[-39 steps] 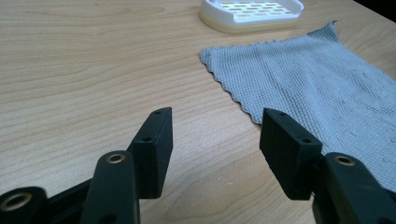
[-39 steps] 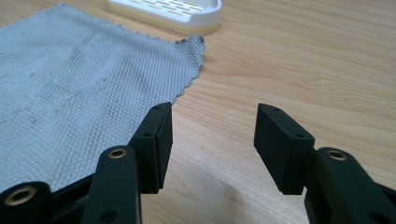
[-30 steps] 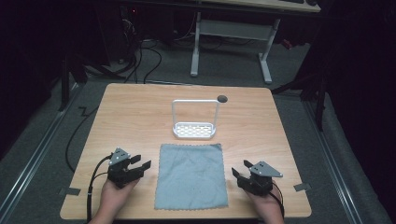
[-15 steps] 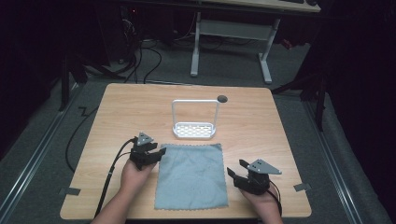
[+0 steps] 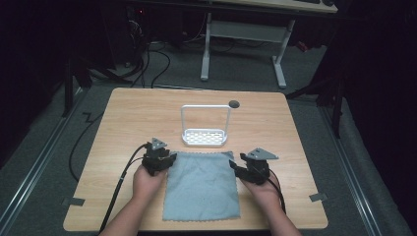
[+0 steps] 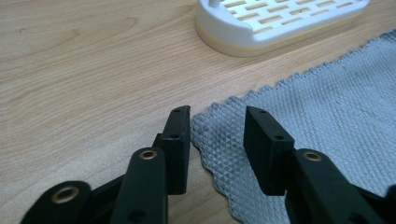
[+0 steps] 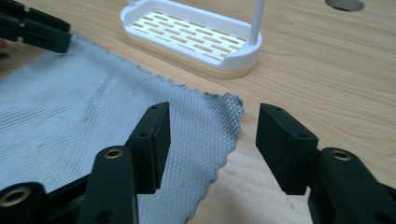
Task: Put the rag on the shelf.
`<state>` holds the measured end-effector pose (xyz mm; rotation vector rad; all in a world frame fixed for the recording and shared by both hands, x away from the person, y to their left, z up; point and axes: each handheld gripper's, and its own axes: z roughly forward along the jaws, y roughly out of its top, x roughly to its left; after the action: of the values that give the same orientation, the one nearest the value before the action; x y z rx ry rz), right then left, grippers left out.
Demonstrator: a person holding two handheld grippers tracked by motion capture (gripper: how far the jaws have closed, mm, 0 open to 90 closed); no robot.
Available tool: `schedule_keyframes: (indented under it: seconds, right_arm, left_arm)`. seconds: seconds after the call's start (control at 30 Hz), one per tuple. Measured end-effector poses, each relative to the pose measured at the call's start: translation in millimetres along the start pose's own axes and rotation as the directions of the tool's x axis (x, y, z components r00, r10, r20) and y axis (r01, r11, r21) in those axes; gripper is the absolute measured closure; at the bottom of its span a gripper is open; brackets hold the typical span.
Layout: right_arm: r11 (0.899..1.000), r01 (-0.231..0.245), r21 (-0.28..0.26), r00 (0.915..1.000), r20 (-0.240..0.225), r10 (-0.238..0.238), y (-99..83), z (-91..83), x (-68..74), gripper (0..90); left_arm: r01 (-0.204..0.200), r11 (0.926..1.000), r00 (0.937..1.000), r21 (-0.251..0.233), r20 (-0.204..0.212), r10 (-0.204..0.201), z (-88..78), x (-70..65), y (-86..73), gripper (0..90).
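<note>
A grey-blue waffle-weave cloth (image 5: 202, 184) lies flat on the wooden table (image 5: 123, 118), near the front edge. My left gripper (image 5: 165, 159) is open at the cloth's far left corner (image 6: 205, 122), which sits between its jaws. Over at the far right corner (image 7: 231, 103), my right gripper (image 5: 235, 167) stands open, its jaws either side of the cloth's edge. A white slotted rack (image 5: 205, 135) with a tall wire hoop stands just behind the cloth; its base also appears in the left gripper view (image 6: 280, 21) and the right gripper view (image 7: 191, 39).
A round cable hole (image 5: 234, 103) is in the table behind the rack. Black cables trail from both grippers toward the front edge. Tape tabs mark the front corners (image 5: 74, 201). Beyond the table are a dark floor and a white desk frame (image 5: 243, 34).
My left gripper has moved forward and right from the table's front left to the cloth's far left corner. The right gripper has edged forward to the far right corner.
</note>
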<state>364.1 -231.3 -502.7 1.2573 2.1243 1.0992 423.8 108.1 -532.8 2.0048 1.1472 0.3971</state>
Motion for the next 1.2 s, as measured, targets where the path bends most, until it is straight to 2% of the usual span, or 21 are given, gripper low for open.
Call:
schedule_keyframes:
  seconds: [0.03, 0.07, 0.1, 0.2, 0.27, 0.3, 0.33, 0.37, 0.5, 0.57, 0.67, 0.77, 0.8, 0.83, 0.93, 0.97, 1.07, 1.1, 1.13, 1.17, 1.2]
  right_arm:
    - [1.0, 0.005, 0.006, 1.0, 0.003, -0.005, 1.8, 5.1, -1.2, 47.4]
    - [1.0, -0.001, 0.012, 1.0, 0.008, 0.001, 3.1, 10.0, -2.0, 48.0]
    - [0.999, -0.012, 0.03, 0.9999, 0.012, 0.011, 5.0, 19.3, -4.2, 50.1]
    - [0.999, -0.026, 0.044, 0.9996, 0.011, 0.026, 5.7, 27.4, -6.0, 52.2]
    - [0.998, -0.037, 0.053, 0.999, 0.026, 0.035, 5.4, 37.3, -8.6, 54.9]
    - [0.997, -0.047, 0.068, 0.9987, 0.024, 0.046, 5.2, 41.4, -10.3, 56.4]
    - [0.997, -0.047, 0.068, 0.9987, 0.024, 0.046, 5.2, 41.4, -10.3, 56.4]
    - [0.995, -0.061, 0.085, 0.998, 0.022, 0.059, 4.3, 46.6, -12.5, 59.4]
    - [0.994, -0.053, 0.099, 0.9984, 0.022, 0.051, 3.9, 51.4, -12.7, 62.7]
    - [0.993, -0.048, 0.104, 0.9984, 0.035, 0.045, 4.5, 53.7, -10.1, 71.1]
    - [0.993, -0.039, 0.108, 0.999, 0.025, 0.037, 4.3, 53.7, -8.3, 86.0]
    - [0.994, -0.027, 0.101, 0.9995, 0.022, 0.025, 3.9, 53.1, -5.9, 88.6]
    - [0.995, -0.022, 0.093, 0.9997, 0.016, 0.02, 3.9, 51.9, -5.1, 88.8]
    - [0.998, -0.022, 0.059, 0.9997, 0.01, 0.021, 4.4, 46.4, -1.2, 89.0]
    - [0.999, -0.022, 0.027, 0.9997, 0.007, 0.022, 5.0, 40.4, 1.5, 89.0]
    - [1.0, -0.016, -0.014, 0.9998, 0.009, 0.016, 6.0, 32.0, 3.3, 89.1]
    - [1.0, -0.004, -0.026, 0.9999, 0.015, 0.005, 7.9, 25.8, 3.7, 89.1]
    - [0.998, -0.015, -0.058, 0.9998, 0.008, 0.016, 6.9, 18.3, 3.5, 89.1]
    - [0.998, -0.018, -0.065, 0.9998, 0.009, 0.018, 5.9, 15.3, 4.4, 89.1]
    - [0.997, -0.004, -0.078, 0.9999, 0.015, 0.006, 4.7, 11.2, 5.9, 89.1]
    - [0.997, -0.004, -0.078, 0.9999, 0.015, 0.006, 4.7, 11.2, 5.9, 89.1]
  left_arm:
    - [0.005, 1.0, 1.0, 0.002, 0.002, -0.005, 0.3, -1.2, -0.1, 65.6]
    - [-0.009, 1.0, 1.0, -0.002, -0.004, 0.009, 0.9, -1.6, 0.1, 67.3]
    - [-0.013, 0.9999, 0.9999, 0.001, -0.007, 0.013, 1.0, -3.5, -0.3, 73.3]
    - [-0.041, 0.9992, 0.9988, -0.004, -0.028, 0.041, 0.7, -6.6, -2.1, 75.5]
    - [-0.045, 0.999, 0.9988, 0.0, -0.021, 0.045, 0.5, -6.3, -2.3, 81.2]
    - [-0.032, 0.9995, 0.9995, -0.002, 0.002, 0.032, 0.5, -4.4, -2.4, 83.9]
    - [-0.032, 0.9995, 0.9995, -0.002, 0.002, 0.032, 0.5, -4.4, -2.4, 85.7]
    - [-0.027, 0.9996, 0.9995, -0.001, 0.019, 0.027, 0.5, -3.5, -2.6, 87.5]
    - [-0.031, 0.9995, 0.9992, 0.0, 0.025, 0.031, 0.4, -3.8, -2.9, 88.8]
    - [-0.026, 0.9997, 0.9992, 0.0, 0.031, 0.026, 0.2, -3.0, -3.0, 89.1]
    - [-0.026, 0.9997, 0.9992, 0.0, 0.03, 0.026, 0.0, -3.2, -3.2, 89.7]
    - [-0.025, 0.9997, 0.9989, 0.0, 0.038, 0.025, -0.5, -2.7, -3.5, 90.0]
    - [-0.022, 0.9997, 0.9989, -0.007, 0.043, 0.022, -1.0, -2.7, -3.8, 90.0]
    - [-0.019, 0.9995, 0.9982, -0.025, 0.056, 0.02, -2.9, -1.9, -4.5, 90.0]
    - [0.001, 0.9985, 0.9969, -0.054, 0.079, 0.003, -7.1, -0.5, -5.6, 90.0]
    - [0.016, 0.9971, 0.9954, -0.075, 0.095, -0.009, -10.0, -0.2, -6.0, 90.0]
    - [0.015, 0.9948, 0.9949, -0.101, 0.101, -0.004, -14.1, -3.7, -6.7, 90.0]
    - [0.013, 0.9923, 0.994, -0.123, 0.109, 0.001, -18.3, -7.1, -8.3, 90.0]
    - [0.013, 0.9923, 0.994, -0.123, 0.109, 0.001, -18.3, -7.1, -8.3, 90.0]
    - [0.016, 0.988, 0.9933, -0.154, 0.116, 0.002, -23.6, -10.8, -9.2, 90.0]
    - [0.016, 0.988, 0.9933, -0.154, 0.116, 0.002, -23.6, -10.8, -9.2, 90.0]
